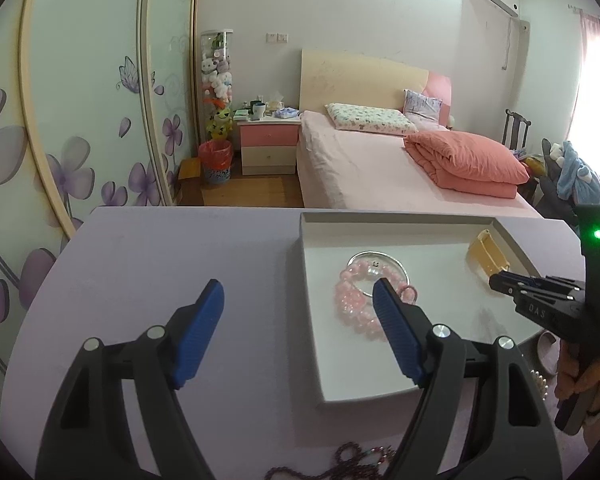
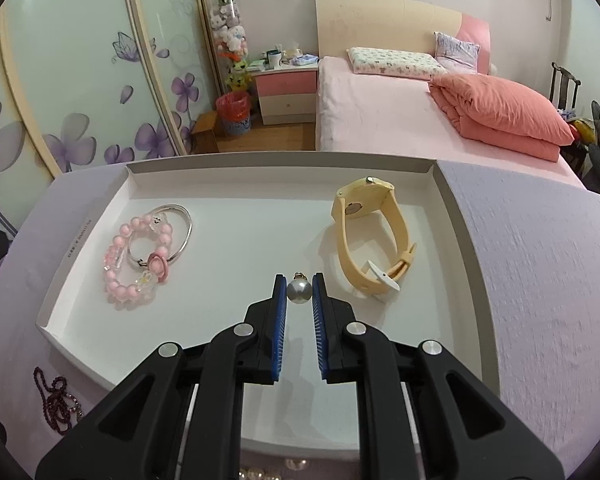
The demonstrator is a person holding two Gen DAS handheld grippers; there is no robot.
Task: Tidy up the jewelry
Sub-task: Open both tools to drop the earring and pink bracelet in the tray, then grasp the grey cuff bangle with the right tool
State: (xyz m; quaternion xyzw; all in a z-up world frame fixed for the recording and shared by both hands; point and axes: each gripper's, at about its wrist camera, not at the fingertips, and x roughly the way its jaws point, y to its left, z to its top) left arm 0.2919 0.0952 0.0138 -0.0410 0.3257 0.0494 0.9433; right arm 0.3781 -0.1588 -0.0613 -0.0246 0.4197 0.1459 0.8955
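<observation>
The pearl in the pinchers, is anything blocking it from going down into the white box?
Nothing visible. The right gripper holds the pearl over a bare patch of the white tray, between the pink bead bracelet and yellow watch.

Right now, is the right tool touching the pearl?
Touching. In the right wrist view, both pads of the right tool press the sides of the pearl.

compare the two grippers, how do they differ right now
The left gripper stands wide open and holds nothing; the right gripper is closed on a pearl earring. The left gripper straddles the near left edge of the white tray, one finger over the pink bead bracelet; the right gripper is over the tray's middle, between that bracelet and the yellow watch. Both have black frames and blue ribbed pads.
</observation>
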